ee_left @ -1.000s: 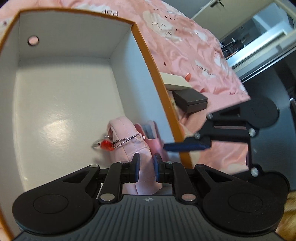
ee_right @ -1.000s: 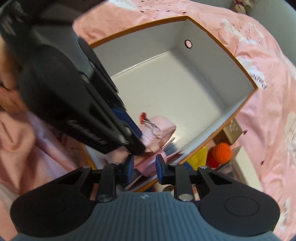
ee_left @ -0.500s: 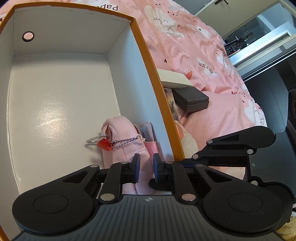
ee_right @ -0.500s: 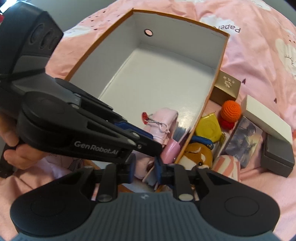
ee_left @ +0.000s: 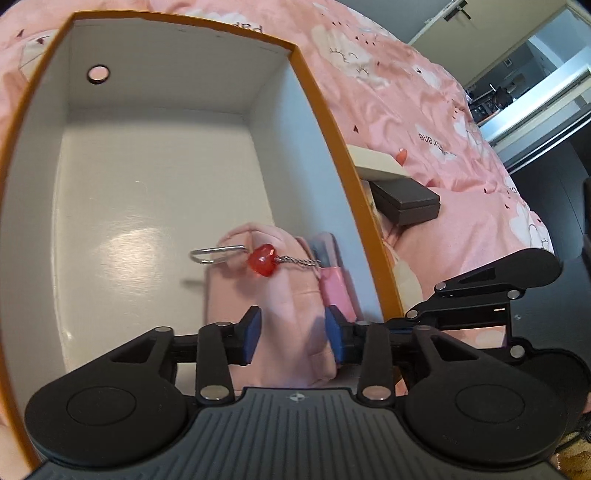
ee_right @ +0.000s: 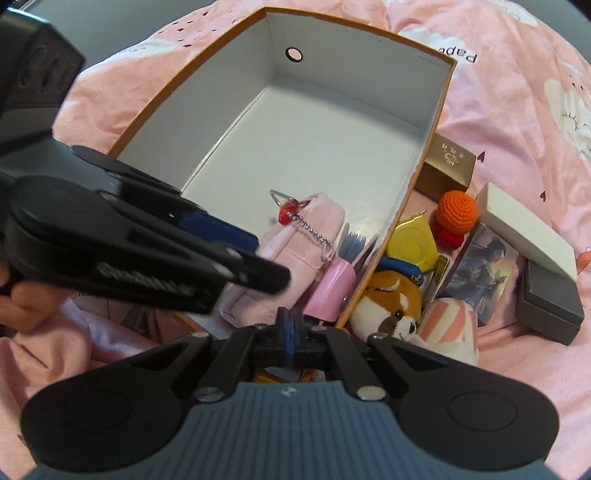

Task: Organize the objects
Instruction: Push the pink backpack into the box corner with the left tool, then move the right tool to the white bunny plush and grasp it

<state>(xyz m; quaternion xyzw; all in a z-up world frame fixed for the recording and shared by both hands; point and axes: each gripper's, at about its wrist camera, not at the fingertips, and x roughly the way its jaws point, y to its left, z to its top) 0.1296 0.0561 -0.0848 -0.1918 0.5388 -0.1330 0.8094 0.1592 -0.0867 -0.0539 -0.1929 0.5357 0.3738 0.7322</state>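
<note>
the pink pouch lies in the box between the just-opened, non-pressing pads of the left gripper, while the right gripper is closed empty.

A pink bedspread printed with white clouds fills the scene, with dark floor and a pale door beyond.

Your left hand-held gripper has just been opening, pads straddling the pink pouch inside the box.
</note>
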